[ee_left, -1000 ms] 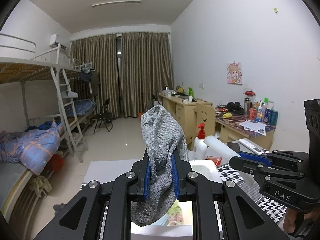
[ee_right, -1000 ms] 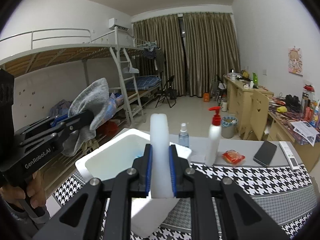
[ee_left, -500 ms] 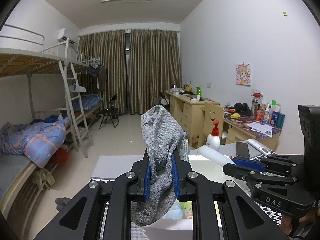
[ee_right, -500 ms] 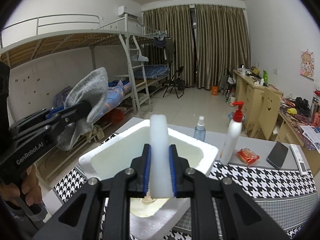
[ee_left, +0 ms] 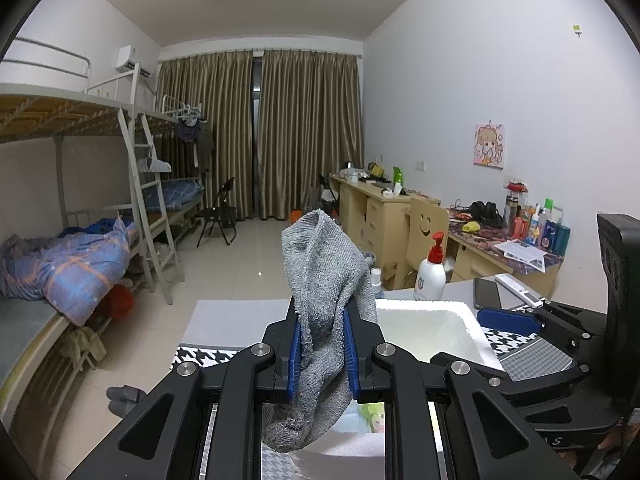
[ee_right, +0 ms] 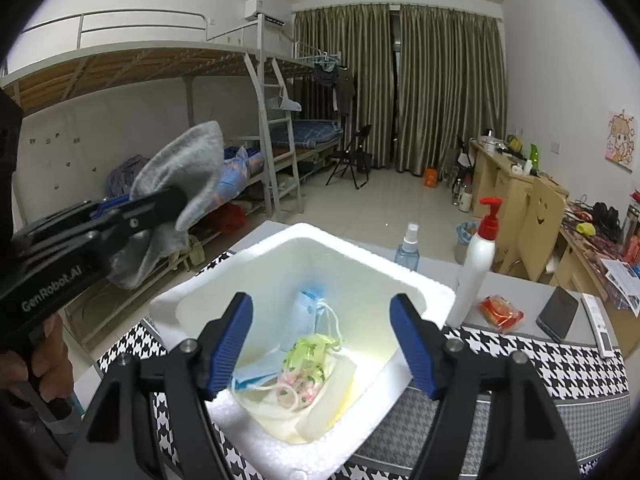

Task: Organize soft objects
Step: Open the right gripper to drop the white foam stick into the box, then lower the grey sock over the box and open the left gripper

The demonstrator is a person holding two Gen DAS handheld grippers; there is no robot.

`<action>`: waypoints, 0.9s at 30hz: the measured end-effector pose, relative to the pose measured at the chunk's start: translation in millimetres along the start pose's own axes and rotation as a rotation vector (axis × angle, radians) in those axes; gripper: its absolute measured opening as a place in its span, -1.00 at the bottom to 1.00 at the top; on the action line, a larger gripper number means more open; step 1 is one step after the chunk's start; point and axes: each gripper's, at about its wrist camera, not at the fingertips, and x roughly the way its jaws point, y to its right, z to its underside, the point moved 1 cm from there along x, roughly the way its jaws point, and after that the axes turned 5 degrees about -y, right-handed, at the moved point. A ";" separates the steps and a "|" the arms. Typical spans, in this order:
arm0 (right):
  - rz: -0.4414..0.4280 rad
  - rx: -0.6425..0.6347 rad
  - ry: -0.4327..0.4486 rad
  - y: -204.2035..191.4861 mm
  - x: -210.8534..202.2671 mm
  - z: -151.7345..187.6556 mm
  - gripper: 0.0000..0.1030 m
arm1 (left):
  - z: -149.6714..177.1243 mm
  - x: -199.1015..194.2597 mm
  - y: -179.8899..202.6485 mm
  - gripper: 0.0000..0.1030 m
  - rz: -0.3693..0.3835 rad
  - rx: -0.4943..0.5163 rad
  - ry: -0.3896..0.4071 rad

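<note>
Dropped from the right gripper [ee_right: 322, 344], whose jaws just opened empty, the white foam piece [ee_right: 328, 404] lies in the foam box [ee_right: 308, 236]; the left gripper [ee_left: 322, 354] stays clamped on the grey cloth [ee_left: 320, 280], unplaced.

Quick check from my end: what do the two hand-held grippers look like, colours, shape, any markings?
Both look alike: matte black linkage arms with silver pivot bolts, ending in ribbed blue pads. The left hand-held gripper carries white "GenRobot.AI" lettering on its side, seen from the right wrist view. The right hand-held gripper shows partial white lettering ending in "AS". No cables or sleeves visible.

Grey cloth [ee_left: 324, 292] — white foam box [ee_right: 360, 258] — houndstooth tablecloth [ee_right: 560, 364].
</note>
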 end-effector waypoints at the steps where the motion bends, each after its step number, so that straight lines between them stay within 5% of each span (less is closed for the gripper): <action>1: 0.005 -0.001 0.000 -0.5 0.2 -0.2 0.51 | 0.1 0.4 -0.2 -0.62 0.001 0.000 -0.001; 27: 0.103 0.063 0.056 29.1 -29.5 7.3 0.65 | -2.5 15.0 20.7 -0.62 0.098 0.061 -0.042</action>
